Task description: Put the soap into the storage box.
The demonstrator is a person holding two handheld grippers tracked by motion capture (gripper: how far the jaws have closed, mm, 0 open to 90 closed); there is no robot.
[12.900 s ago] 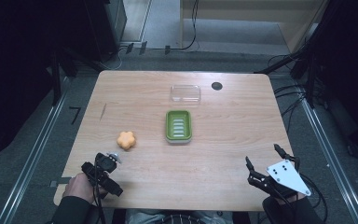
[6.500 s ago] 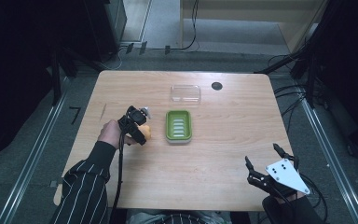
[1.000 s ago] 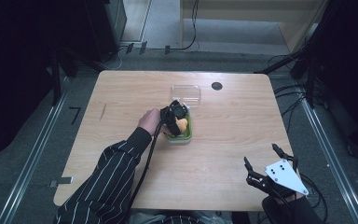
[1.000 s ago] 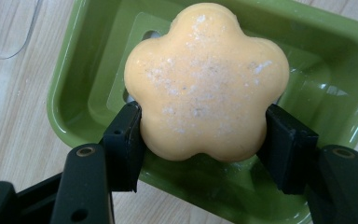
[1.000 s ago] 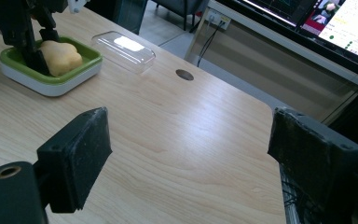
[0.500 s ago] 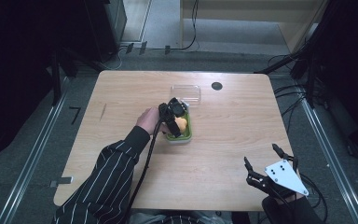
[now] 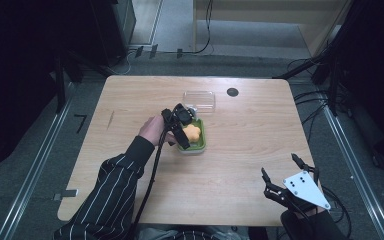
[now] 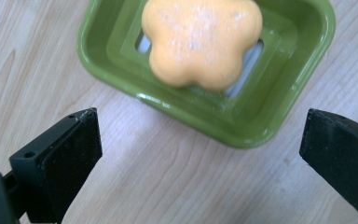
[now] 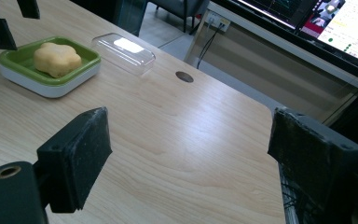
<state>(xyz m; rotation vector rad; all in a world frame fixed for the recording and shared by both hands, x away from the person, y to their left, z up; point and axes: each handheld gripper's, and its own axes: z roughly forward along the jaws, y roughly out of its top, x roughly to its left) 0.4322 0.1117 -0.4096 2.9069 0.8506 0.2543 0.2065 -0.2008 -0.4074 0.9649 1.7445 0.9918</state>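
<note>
Orange soap [image 8: 200, 42] lies in green dish [image 8: 289, 93], beyond the just-opened, empty left gripper [image 8: 200, 149] fingers

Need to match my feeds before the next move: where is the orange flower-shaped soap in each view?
High view: orange soap centre, in the green dish.
Left gripper view: soap top centre.
Right gripper view: soap upper left.
Shared landmark: the green dish holding it.

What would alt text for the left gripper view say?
A flower-shaped orange soap lies in a green dish on a wooden table. The left gripper hangs above the dish's near edge, jaws wide apart and just opened, nothing between them.
</note>
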